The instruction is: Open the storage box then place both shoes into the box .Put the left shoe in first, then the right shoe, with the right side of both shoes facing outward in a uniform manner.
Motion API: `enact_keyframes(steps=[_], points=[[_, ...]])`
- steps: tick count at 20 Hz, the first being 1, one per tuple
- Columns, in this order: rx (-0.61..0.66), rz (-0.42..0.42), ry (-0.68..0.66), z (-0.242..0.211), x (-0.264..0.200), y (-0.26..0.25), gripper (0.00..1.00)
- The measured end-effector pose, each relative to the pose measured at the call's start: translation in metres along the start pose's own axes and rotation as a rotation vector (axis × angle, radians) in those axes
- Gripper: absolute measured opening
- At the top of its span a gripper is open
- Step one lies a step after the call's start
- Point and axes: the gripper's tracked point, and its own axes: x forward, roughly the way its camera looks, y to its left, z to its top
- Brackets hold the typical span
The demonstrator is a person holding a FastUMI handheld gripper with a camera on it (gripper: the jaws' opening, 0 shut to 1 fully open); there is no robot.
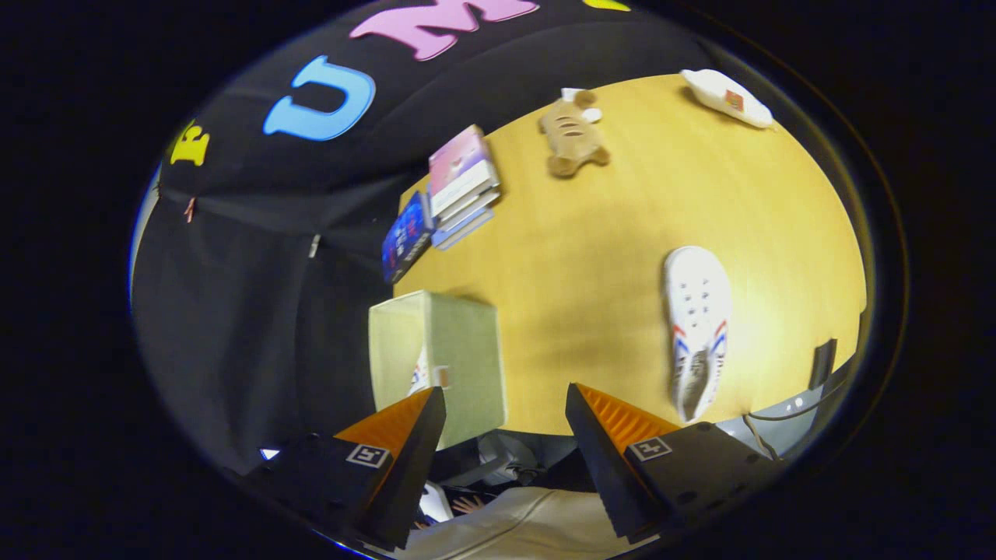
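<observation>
The fingers (506, 404) stood wide apart, holding and touching nothing. Just ahead at eleven o'clock sat the open square fabric box (459, 354), with one shoe (420, 372) partly visible inside. At one o'clock the other white, perforated shoe (696, 330) lay on the smooth wooden worktop (591, 264). Beyond lay stacked books (459, 187) and a plush toy (572, 136).

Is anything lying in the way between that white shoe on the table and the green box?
Nothing visible: bare yellow tabletop separates the white shoe from the pale green fabric box. The open gripper holds nothing.
</observation>
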Motion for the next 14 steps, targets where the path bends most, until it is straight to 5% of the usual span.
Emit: enact_keyframes(steps=[8, 14], points=[[0.022, -0.295, 0.025, 0.014, 0.025, -0.173, 0.95], [0.005, -0.367, 0.105, 0.01, 0.066, -0.23, 0.95]])
